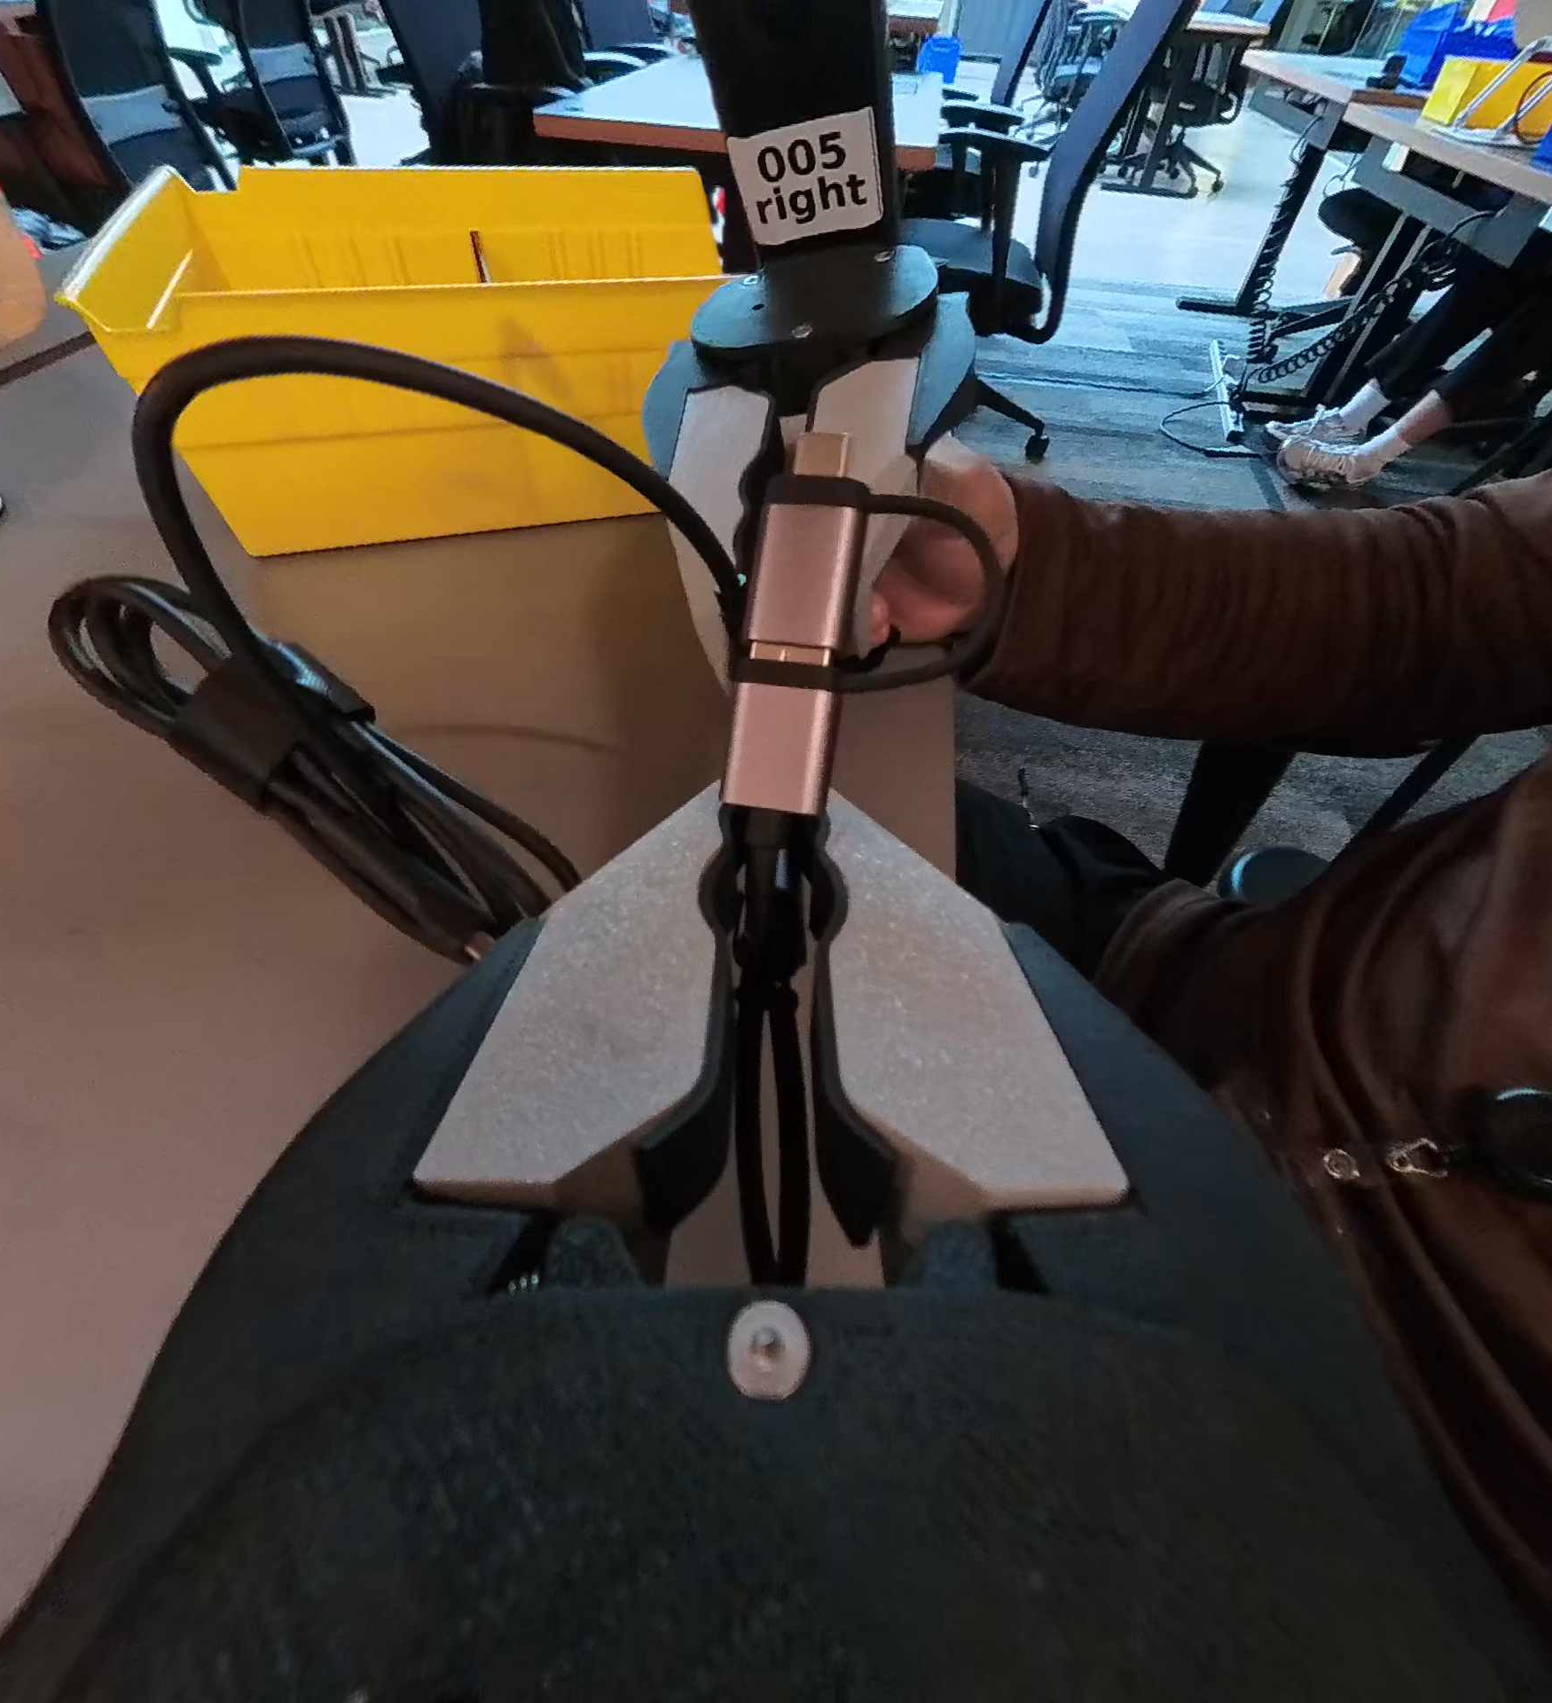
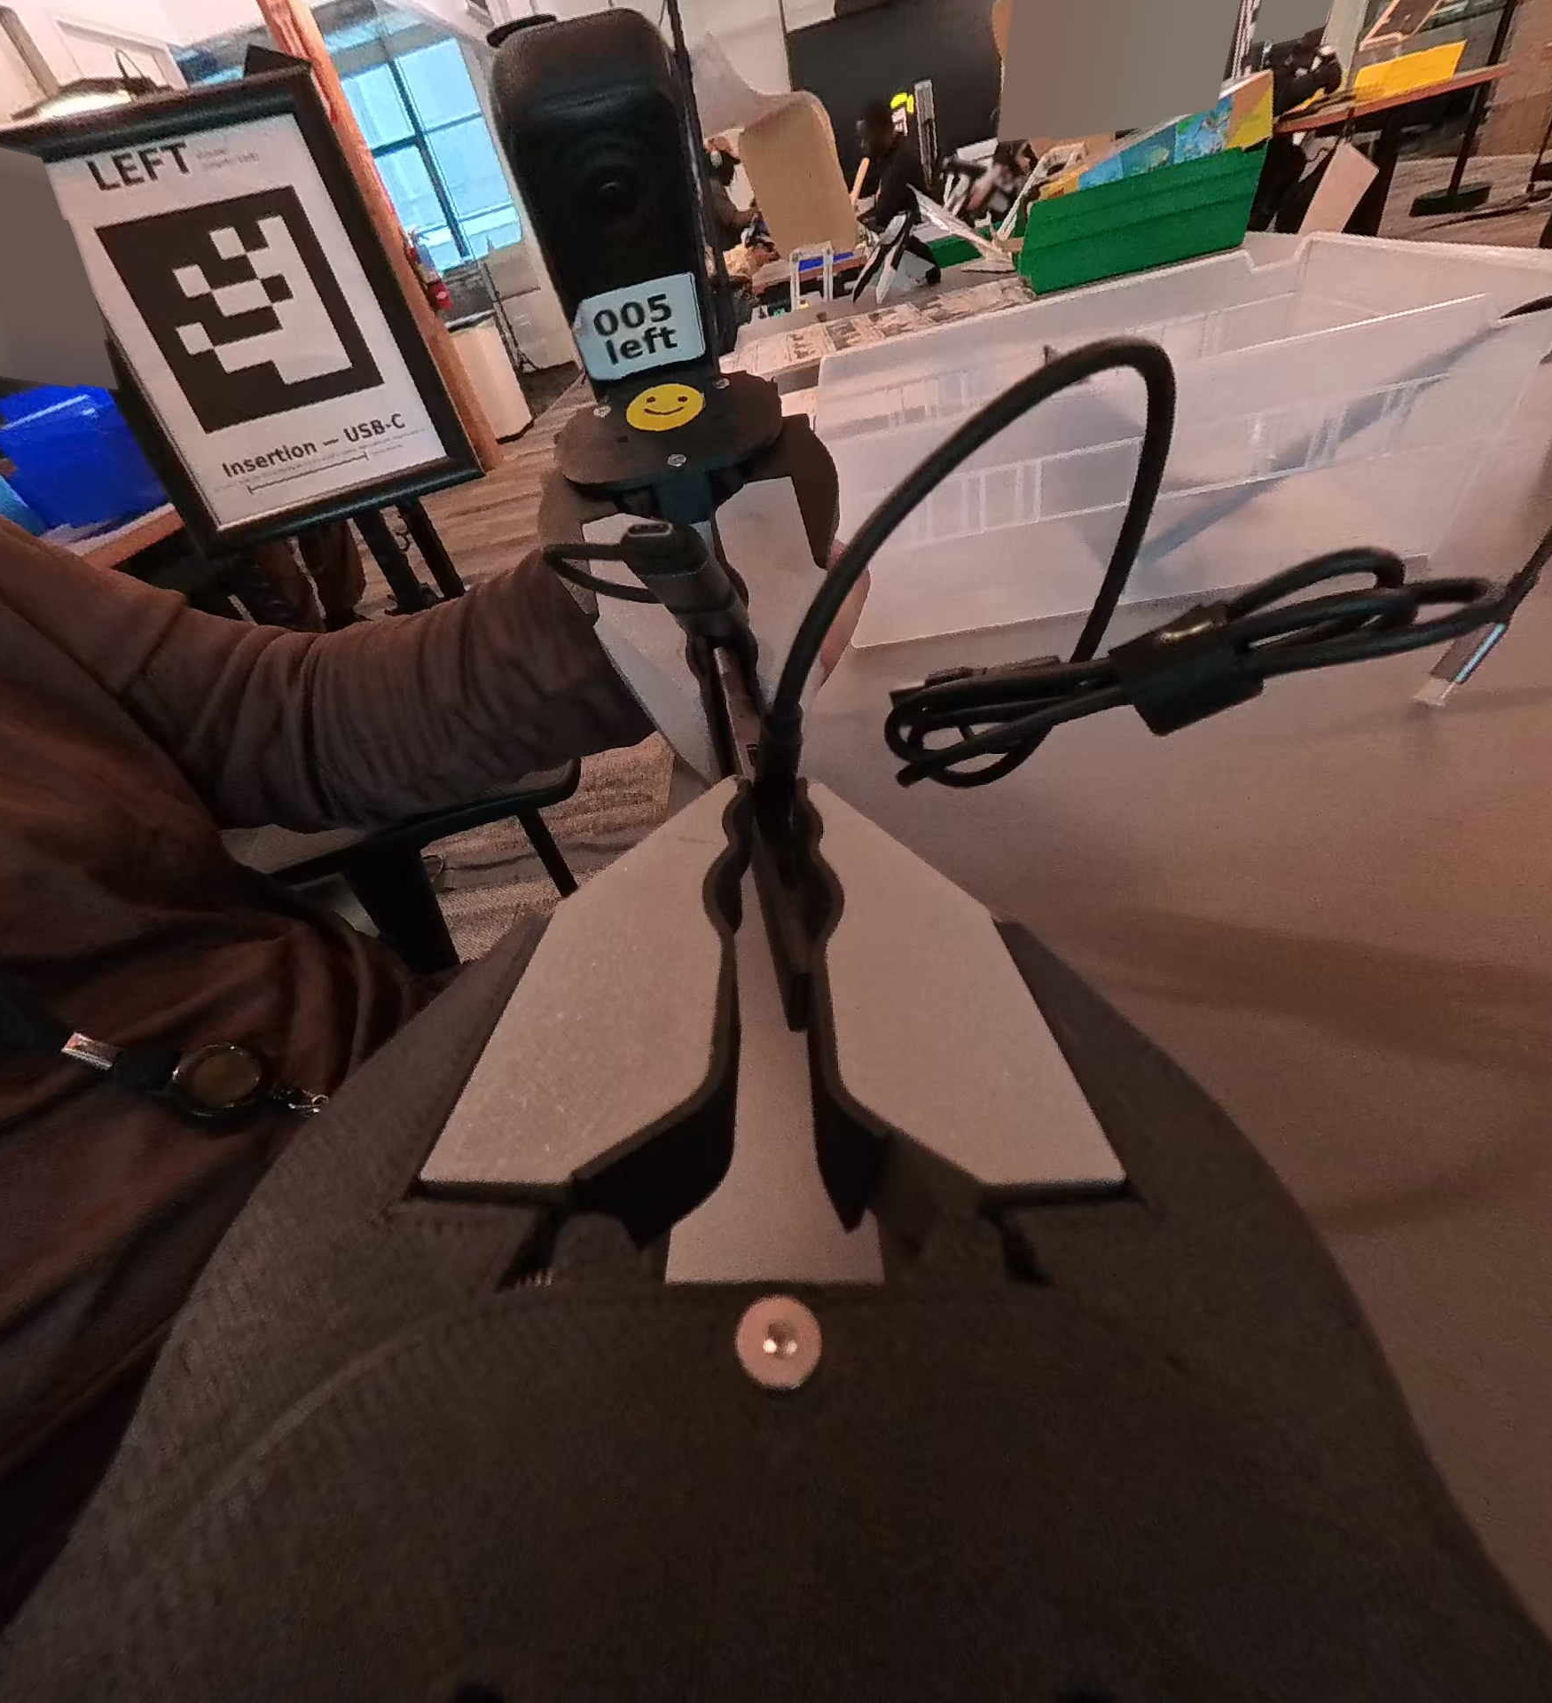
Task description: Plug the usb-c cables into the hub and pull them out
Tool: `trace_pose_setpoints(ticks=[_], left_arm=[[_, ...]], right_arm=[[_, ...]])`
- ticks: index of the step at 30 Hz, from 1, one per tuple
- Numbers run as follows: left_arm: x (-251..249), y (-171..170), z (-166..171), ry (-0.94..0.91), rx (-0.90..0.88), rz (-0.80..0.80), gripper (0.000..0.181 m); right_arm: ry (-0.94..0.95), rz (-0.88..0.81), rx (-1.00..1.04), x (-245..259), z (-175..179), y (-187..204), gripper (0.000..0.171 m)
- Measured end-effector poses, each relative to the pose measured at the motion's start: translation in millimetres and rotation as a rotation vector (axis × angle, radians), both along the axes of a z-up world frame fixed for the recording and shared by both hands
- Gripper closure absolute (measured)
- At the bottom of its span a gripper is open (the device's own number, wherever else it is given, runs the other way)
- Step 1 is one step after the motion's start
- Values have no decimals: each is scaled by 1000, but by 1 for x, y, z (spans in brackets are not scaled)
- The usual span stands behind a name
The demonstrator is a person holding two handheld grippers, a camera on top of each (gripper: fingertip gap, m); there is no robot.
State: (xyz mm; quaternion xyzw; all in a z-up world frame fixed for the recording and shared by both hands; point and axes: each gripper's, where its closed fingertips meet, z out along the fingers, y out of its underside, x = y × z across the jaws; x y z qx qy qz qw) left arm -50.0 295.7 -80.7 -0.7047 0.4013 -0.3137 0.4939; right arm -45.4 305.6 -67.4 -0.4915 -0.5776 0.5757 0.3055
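Note:
A pinkish metal usb-c hub with thin black tether loops is held up between my two grippers, which face each other tip to tip. My left gripper is shut on the hub's near end and its black tail. My right gripper is shut on the plug of a black cable, right beside the hub. I cannot tell whether the plug sits in a port. The cable arcs up and down to a strapped coil on the table. The right gripper's fingers flank the hub's far end.
A yellow bin stands on the brown table behind the coil. A clear plastic bin stands behind the coil. Another cable end lies at the right. A framed sign stands left. Brown sleeves hold the grippers.

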Motion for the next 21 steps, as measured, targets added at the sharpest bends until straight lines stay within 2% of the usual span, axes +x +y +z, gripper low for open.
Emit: trace_pose_setpoints(ticks=[6,11,15,21], left_arm=[[5,1,0,0,10,5,173],[13,8,-17,129,65,55,168],[16,7,-10,44,20,29,172],[9,8,-15,73,5,27,174]], right_arm=[[0,-6,31,1,0,-1,166],[-14,-5,2,2,-1,1,166],[20,4,-11,3,4,1,166],[5,-18,45,3,0,3,167]])
